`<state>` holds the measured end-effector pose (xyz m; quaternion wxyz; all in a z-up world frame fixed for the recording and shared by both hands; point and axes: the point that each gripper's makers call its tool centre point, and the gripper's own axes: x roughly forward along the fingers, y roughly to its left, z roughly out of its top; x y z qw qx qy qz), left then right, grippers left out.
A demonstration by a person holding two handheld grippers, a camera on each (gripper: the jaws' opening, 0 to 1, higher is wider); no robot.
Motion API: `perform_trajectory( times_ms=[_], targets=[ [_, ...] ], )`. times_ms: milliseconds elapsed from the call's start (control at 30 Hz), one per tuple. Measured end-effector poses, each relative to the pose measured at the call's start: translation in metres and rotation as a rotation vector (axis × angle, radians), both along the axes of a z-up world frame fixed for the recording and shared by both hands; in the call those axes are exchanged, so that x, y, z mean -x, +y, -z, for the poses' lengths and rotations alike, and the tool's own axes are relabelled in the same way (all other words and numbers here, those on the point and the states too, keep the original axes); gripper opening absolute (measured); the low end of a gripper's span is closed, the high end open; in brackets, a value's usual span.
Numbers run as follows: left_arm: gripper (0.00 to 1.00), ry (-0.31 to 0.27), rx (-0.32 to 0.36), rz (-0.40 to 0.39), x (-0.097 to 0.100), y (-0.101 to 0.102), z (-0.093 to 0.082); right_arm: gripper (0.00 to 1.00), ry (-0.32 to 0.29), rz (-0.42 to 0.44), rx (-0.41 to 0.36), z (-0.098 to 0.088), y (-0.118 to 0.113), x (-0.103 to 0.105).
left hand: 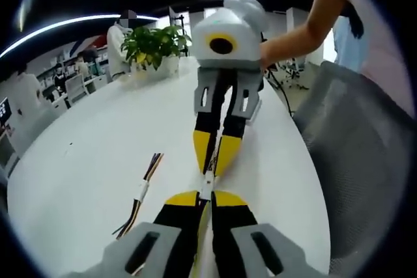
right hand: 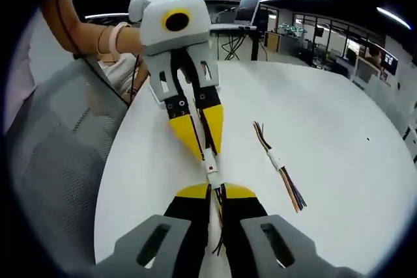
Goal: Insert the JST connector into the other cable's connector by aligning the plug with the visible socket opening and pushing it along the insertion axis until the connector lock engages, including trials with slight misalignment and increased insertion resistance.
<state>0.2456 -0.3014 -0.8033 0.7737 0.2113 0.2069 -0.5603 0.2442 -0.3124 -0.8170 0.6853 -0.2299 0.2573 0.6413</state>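
Above the white surface [right hand: 339, 135], the left hand-held gripper [left hand: 206, 194] and the right hand-held gripper [right hand: 215, 189] meet tip to tip, each clamped narrow on its cable's JST connector [right hand: 212, 167], with a spare wire harness [right hand: 279, 164] lying beside them toward the surface's middle.

Bare white table [right hand: 339, 128] all round; only a loose cable [right hand: 279, 164] lies nearby.
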Motion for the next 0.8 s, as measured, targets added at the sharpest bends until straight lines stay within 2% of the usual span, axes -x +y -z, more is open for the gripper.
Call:
perform_trajectory(
  times_ms=[67, 233, 433, 500, 800],
  targets=[
    [0.0, -0.01, -0.002, 0.006, -0.0002, 0.0, -0.0007, 0.02, 0.012, 0.002, -0.005, -0.0005, -0.0004, -0.0005],
    [0.0, -0.02, -0.013, 0.007, -0.0013, 0.0003, -0.0017, 0.02, 0.088, 0.05, -0.032, -0.0028, 0.0003, -0.003],
    [0.0, -0.04, -0.032, 0.033, -0.0013, -0.0022, -0.0016, 0.02, 0.084, 0.044, -0.018, -0.0009, -0.0006, -0.001],
    [0.0, -0.03, -0.03, 0.023, -0.0025, -0.0023, -0.0011, 0.02, 0.085, 0.042, -0.018, -0.0012, -0.0009, -0.0003],
    [0.0, -0.02, -0.029, 0.04, -0.0012, -0.0049, -0.0011, 0.02, 0.028, 0.009, 0.023, 0.0003, -0.0019, 0.0028]
  ],
)
